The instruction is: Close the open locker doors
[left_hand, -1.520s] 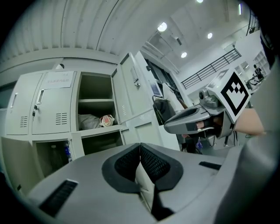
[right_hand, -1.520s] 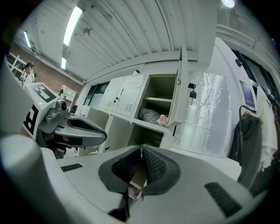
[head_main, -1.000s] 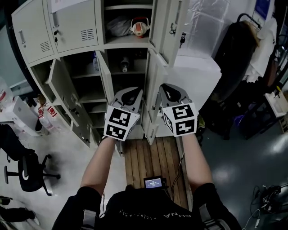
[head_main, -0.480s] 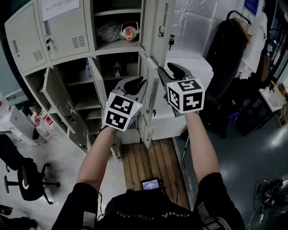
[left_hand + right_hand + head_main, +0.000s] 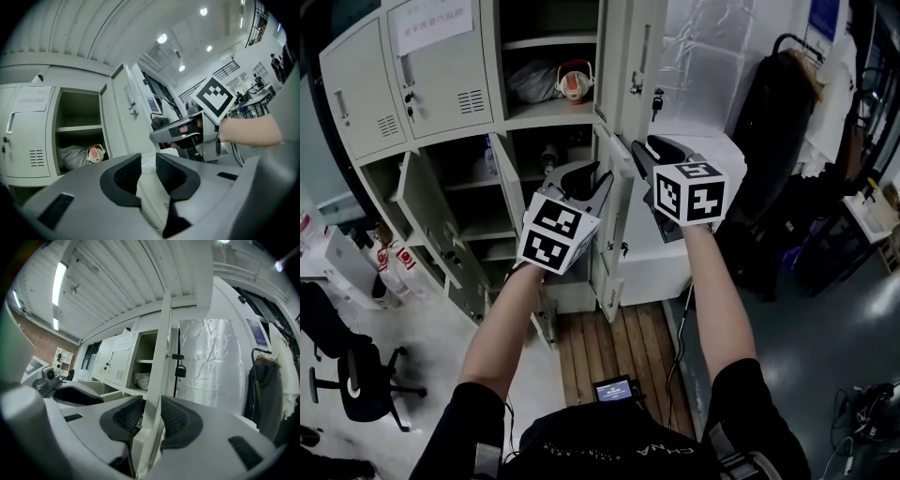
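Note:
Grey lockers fill the head view, several doors standing ajar. The middle-right door (image 5: 614, 220) swings out towards me; above it hangs the open upper door (image 5: 630, 56) with a padlock (image 5: 180, 371). A lower-left door (image 5: 422, 211) is open too. My right gripper (image 5: 649, 150) (image 5: 152, 411) is open at the middle door's top corner, its edge (image 5: 157, 380) between the pads. My left gripper (image 5: 586, 176) (image 5: 148, 164) is open just left of that door, nothing gripped; the right gripper (image 5: 187, 133) shows beyond it.
A bag and a red-white item (image 5: 572, 82) lie on the upper shelf. A wooden pallet (image 5: 609, 342) lies before the lockers. A black chair (image 5: 347, 366) stands at left, dark coats on a rack (image 5: 787, 122) at right, plastic sheeting (image 5: 712, 56) behind.
Both grippers have risen from low in front of the lockers to the middle door's top. The right gripper has moved up and right, beside that door's edge.

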Demonstrator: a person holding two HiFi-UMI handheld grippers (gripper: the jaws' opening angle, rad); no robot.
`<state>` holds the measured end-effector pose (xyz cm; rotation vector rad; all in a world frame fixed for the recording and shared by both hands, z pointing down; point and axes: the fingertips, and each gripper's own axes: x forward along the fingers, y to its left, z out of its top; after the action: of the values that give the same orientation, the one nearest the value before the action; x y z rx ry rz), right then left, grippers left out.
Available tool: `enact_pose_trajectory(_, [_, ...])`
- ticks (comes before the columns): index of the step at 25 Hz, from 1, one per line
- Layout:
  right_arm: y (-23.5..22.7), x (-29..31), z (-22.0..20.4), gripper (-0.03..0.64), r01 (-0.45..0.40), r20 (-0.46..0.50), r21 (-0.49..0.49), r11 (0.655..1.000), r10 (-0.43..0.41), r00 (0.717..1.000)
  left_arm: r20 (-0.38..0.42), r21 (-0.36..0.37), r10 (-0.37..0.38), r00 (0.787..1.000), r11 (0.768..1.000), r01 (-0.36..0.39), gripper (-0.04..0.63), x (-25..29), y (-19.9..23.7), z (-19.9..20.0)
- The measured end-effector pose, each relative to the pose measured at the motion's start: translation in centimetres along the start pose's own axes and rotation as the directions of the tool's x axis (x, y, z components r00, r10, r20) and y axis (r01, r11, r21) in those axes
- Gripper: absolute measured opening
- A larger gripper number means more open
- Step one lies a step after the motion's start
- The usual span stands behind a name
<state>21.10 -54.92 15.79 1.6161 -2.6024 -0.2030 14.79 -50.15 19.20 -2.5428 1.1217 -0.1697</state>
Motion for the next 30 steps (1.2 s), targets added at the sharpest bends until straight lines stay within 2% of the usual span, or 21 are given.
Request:
enact_pose_trajectory(8, [1.0, 0.3, 0.2, 0.112, -0.038, 0.005, -0.011, 0.999, 0.038, 0.999, 0.01, 0.01, 0.021, 1.0, 1.0, -0.022, 0.089, -0.1, 0.7, 1.1])
enact_pose_trajectory(14, [2.7, 0.8, 0.5, 0.086, -0.115, 0.003, -0.036, 0.993, 0.115, 0.993, -0.031, 0.074, 0.061, 0.998, 0.996, -0.058, 0.089, -0.1, 1.9, 1.3])
enact_pose_trajectory(18, [3.9, 1.3, 0.8, 0.072, -0.168, 0.012, -0.042, 0.985, 0.168, 0.986, -0.034, 0.054, 0.083, 0.996, 0.995, -0.082, 0.089, -0.3, 3.0, 2.4])
enact_pose_trajectory(24, [6.5, 2.7, 0.9, 0.061, -0.225, 0.024, -0.061, 0.972, 0.227, 0.974, -0.037, 0.116, 0.139, 0.99, 0.984, -0.134, 0.089, -1.1, 5.1, 3.5])
enact_pose_trajectory(30, [10.1, 5.4, 1.5, 0.057, -0.287, 0.021, -0.113, 0.951, 0.291, 0.956, -0.009, 0.103, 0.175, 0.985, 0.979, -0.173, 0.089, -1.7, 8.8, 4.9])
